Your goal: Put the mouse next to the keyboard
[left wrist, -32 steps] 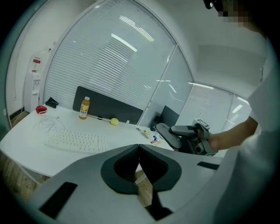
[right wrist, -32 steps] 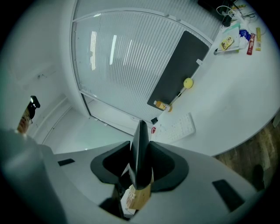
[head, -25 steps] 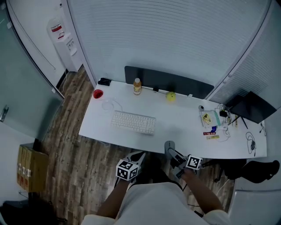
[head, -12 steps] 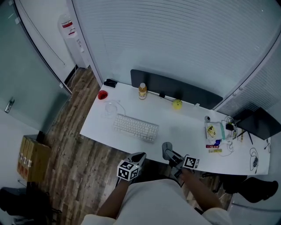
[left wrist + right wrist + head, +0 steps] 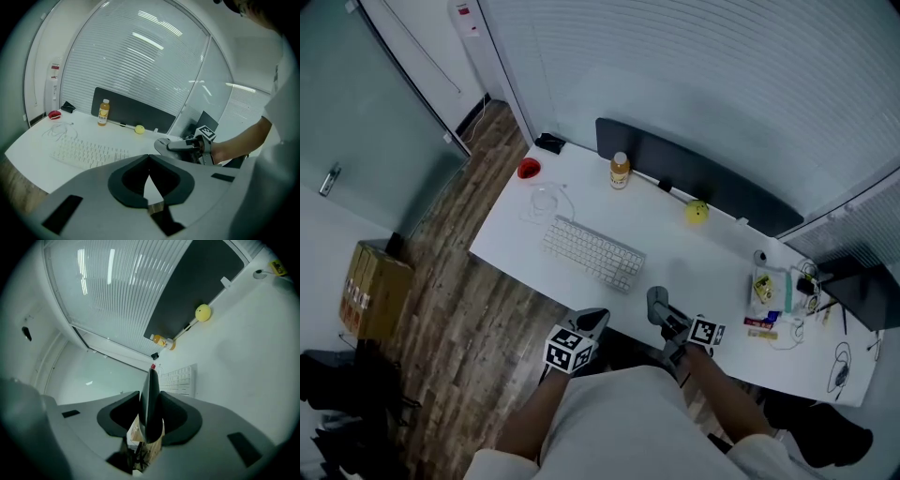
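Observation:
A white keyboard (image 5: pixel 592 253) lies on the white desk (image 5: pixel 703 272), left of its middle; it also shows in the left gripper view (image 5: pixel 86 152) and the right gripper view (image 5: pixel 180 379). My right gripper (image 5: pixel 664 314) hangs over the desk's near edge, shut on a flat dark grey thing that looks like the mouse (image 5: pixel 656 302), right of the keyboard. Seen edge-on, the mouse (image 5: pixel 151 380) sticks out past the right gripper (image 5: pixel 150 399). My left gripper (image 5: pixel 592 322) floats just in front of the desk edge, its tips together with nothing between them (image 5: pixel 149 158).
An orange bottle (image 5: pixel 620 172), a yellow ball (image 5: pixel 697 212) and a dark panel (image 5: pixel 712 187) line the desk's far side. A red thing (image 5: pixel 529 169) and a white cable (image 5: pixel 546 201) lie at far left. Small clutter (image 5: pixel 773 295) sits at right. A cardboard box (image 5: pixel 370 291) stands on the wood floor.
The head view has swung, so the desk now runs more slantwise. Both grippers have come a little forward and lower toward the desk's near edge. The right one still holds the mouse.

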A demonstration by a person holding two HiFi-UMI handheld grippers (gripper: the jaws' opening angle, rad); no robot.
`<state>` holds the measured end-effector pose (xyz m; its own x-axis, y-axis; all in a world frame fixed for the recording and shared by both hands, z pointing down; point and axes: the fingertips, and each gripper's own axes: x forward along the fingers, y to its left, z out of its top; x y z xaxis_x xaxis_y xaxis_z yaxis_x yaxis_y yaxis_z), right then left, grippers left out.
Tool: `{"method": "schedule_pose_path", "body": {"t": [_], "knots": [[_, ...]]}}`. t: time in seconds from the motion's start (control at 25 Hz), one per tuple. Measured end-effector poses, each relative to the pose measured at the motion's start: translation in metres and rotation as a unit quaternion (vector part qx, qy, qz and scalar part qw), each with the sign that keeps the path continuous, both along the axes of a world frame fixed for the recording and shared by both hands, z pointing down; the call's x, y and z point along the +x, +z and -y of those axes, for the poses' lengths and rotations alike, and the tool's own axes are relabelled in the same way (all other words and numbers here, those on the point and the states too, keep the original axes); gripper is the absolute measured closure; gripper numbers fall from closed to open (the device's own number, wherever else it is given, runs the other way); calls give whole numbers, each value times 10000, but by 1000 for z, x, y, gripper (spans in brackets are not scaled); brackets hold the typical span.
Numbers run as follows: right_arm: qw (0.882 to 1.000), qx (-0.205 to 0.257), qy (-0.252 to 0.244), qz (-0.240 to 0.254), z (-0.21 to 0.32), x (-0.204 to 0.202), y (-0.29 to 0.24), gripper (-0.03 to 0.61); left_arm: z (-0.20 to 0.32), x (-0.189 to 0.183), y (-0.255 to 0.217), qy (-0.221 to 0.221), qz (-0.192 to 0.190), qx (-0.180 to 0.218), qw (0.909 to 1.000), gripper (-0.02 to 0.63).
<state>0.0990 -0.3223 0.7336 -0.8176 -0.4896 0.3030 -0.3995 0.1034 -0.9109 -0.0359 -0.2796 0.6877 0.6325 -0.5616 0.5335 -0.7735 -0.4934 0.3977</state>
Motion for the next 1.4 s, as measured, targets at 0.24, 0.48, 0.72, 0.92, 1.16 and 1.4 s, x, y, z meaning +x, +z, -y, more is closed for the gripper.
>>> {"method": "schedule_pose_path", "body": {"t": [0.24, 0.48, 0.72, 0.92, 1.16, 1.4], "knots": [[9990, -167, -266, -303, 15, 4, 39, 428, 4, 11, 12, -203, 119, -207, 9995, 597], [9970, -251, -496, -534, 33, 4, 68, 428, 10, 28, 22, -312, 159, -347, 9988, 597], [9927, -263, -786, -881, 45, -1, 101, 428, 14, 39, 38, -370, 185, -522, 9978, 597], [9881, -272, -1007, -1129, 50, -5, 128, 428, 16, 40, 48, -430, 232, -647, 9967, 597], [9793, -146, -1220, -1611, 58, -10, 153, 428, 19, 38, 57, -573, 257, -774, 9950, 597], [9783, -298, -1171, -1681, 63, -16, 166, 428, 15, 39, 65, -535, 282, -903, 9941, 597]]}}
